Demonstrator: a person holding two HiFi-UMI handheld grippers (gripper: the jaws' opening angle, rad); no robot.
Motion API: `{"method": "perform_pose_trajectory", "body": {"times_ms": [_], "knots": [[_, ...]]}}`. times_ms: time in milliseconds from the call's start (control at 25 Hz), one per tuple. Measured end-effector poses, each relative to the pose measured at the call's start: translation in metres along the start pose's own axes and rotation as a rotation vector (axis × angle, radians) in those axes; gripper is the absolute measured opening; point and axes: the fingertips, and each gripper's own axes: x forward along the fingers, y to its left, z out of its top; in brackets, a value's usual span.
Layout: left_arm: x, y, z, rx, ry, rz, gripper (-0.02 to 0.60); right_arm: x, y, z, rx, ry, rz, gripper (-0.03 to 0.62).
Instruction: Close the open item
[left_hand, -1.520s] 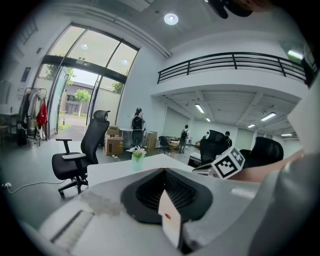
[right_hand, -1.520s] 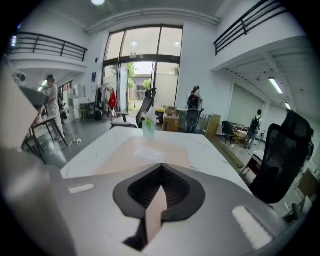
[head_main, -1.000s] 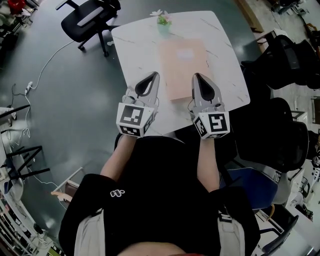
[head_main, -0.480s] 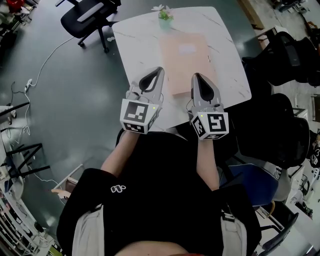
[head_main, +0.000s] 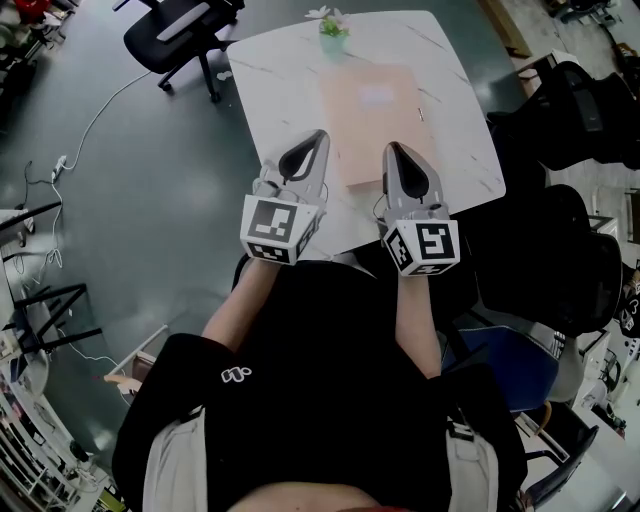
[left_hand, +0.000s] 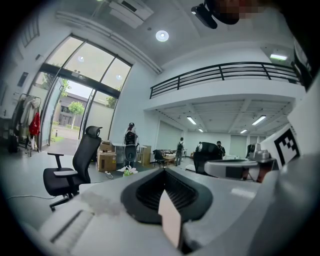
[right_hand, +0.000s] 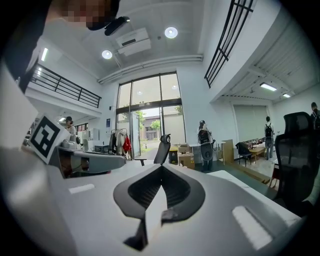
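The pale peach flat folder (head_main: 372, 120) lies on the white marble-patterned desk (head_main: 275, 90) in the upper middle of the head view. Its cover is down flat, a lighter label patch faces up, and its near edge shows as one thin closed stack. Judged from that, the closing looks done, with no leaf or flap standing up. What may be left is only to draw the tools away, or to press the cover if it springs; the pictures do not show any gap.

The left gripper (head_main: 320, 135) sits just left of the folder's near corner and the right gripper (head_main: 392, 150) just right of it, both over the desk's near edge. Neither touches the folder as far as the head view shows. Each has its jaws pressed together with nothing between them, and the two gripper views confirm this, looking out over the room rather than at the folder.

Around the desk:
- A small flowering plant in a pale green pot (head_main: 330, 24) stands at the desk's far edge, above the folder and apart from it.
- A black office chair (head_main: 180, 30) stands at the upper left, on the grey floor (head_main: 130, 220).
- More dark chairs (head_main: 590, 100) crowd the right side.
- A white cable (head_main: 100, 120) trails across the floor at the left.

Nothing lies on the folder or blocks it.
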Motion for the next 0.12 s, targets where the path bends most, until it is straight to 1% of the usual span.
{"method": "perform_pose_trajectory", "body": {"times_ms": [120], "knots": [[0.0006,0.0011,0.0023,0.001,-0.008,0.004,0.0,0.0004,-0.0007,-0.0004,-0.002,0.003,0.002,-0.011]]}}
